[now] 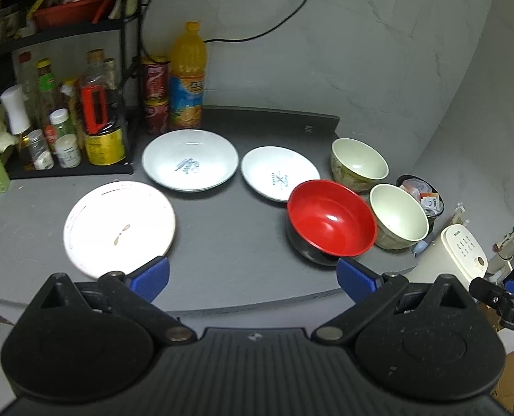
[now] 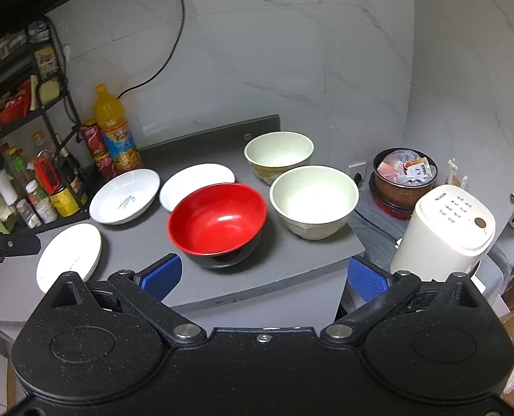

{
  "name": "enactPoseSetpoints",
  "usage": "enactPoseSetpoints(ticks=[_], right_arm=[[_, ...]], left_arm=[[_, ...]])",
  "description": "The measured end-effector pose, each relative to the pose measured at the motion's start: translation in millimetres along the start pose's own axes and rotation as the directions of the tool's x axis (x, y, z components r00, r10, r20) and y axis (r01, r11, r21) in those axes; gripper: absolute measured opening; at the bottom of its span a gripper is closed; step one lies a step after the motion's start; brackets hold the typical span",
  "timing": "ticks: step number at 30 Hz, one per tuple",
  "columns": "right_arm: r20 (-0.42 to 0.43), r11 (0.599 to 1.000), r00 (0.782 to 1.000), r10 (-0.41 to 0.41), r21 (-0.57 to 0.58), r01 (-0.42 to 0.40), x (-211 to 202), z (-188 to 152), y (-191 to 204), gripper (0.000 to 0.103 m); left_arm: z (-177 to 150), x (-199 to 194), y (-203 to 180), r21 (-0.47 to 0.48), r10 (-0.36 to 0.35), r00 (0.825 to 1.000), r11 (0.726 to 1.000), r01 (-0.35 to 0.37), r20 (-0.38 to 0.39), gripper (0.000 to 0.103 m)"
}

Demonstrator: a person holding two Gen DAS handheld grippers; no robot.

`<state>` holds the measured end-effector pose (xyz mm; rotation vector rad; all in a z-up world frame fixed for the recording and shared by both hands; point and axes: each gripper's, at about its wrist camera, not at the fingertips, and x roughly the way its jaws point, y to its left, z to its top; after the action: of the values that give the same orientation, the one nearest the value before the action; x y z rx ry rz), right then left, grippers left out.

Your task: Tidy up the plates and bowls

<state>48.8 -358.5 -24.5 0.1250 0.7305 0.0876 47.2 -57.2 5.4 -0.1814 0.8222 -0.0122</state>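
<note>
On the grey counter (image 1: 229, 242) lie three white plates: a flat one (image 1: 118, 228) front left, a deep one with a blue motif (image 1: 190, 159) behind it, and a smaller one (image 1: 279, 173) beside that. A red bowl with a black outside (image 1: 329, 222) (image 2: 218, 220) stands front right, with two cream bowls (image 2: 314, 199) (image 2: 279, 150) to its right and behind. My left gripper (image 1: 253, 274) hovers open above the counter's front edge, holding nothing. Open too is my right gripper (image 2: 263, 274), just short of the red bowl and empty.
A black rack (image 1: 66, 111) of sauce bottles and jars fills the left. An orange juice bottle (image 1: 187, 76) and red cans (image 1: 156, 93) stand at the back wall. Right of the counter sit a white appliance (image 2: 444, 228) and a pot of packets (image 2: 406, 176).
</note>
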Motion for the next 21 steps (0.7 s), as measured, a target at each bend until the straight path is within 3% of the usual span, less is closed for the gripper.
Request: enactPoseSetpoints(ticks=[21], right_arm=[[-0.045,0.991,0.995,-0.093,0.087,0.097,62.5,36.8,-52.1,0.103]], left_arm=[[61.3,102.0,-73.5,0.056,-0.147,0.988,0.987,0.150,-0.050,0.100]])
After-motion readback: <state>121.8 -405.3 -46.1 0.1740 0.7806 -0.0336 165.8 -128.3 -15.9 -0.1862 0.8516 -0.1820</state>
